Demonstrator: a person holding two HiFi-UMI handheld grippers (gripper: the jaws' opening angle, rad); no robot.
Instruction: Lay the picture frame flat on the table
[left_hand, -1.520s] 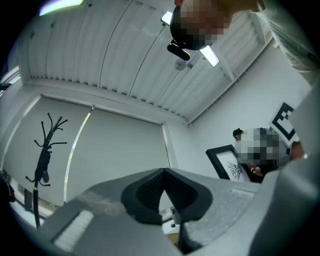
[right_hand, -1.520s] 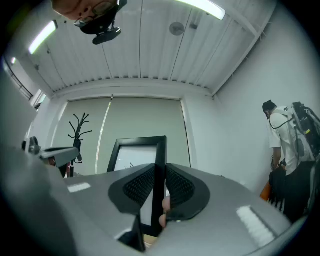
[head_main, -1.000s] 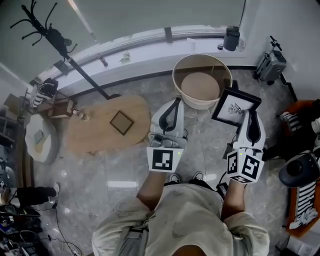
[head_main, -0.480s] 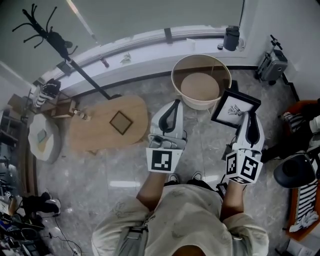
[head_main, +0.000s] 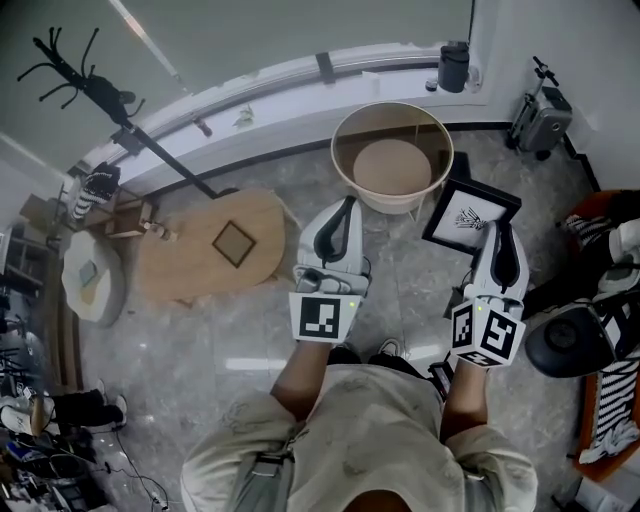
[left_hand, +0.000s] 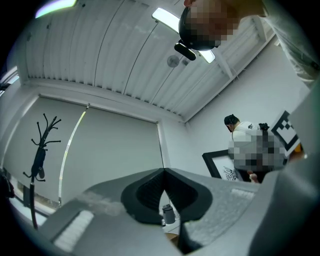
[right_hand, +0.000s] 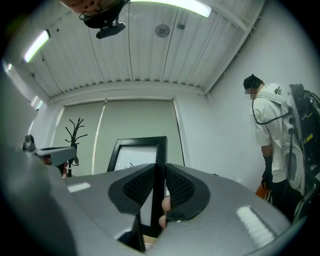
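Note:
A black picture frame (head_main: 468, 212) with a white print hangs upright over the grey floor, just right of a round wooden tub (head_main: 390, 165). My right gripper (head_main: 497, 228) is shut on its near edge. In the right gripper view both pads press the frame's right bar (right_hand: 160, 150), where the right gripper (right_hand: 160, 170) grips it. My left gripper (head_main: 347, 203) hovers beside the tub, shut with nothing in it. In the left gripper view its tips (left_hand: 164, 172) meet, and the frame (left_hand: 220, 165) shows to the right. The low oval wooden table (head_main: 190, 265) lies to the left.
A small square item (head_main: 233, 243) sits on the oval table. A black coat stand (head_main: 100, 80) leans at the far left. A suitcase (head_main: 540, 115) and a dark flask (head_main: 453, 65) are at the back right. A person (right_hand: 272, 135) stands to the right.
Both grippers and the held frame have drifted a little to the right of the round tub. The grip on the frame is unchanged.

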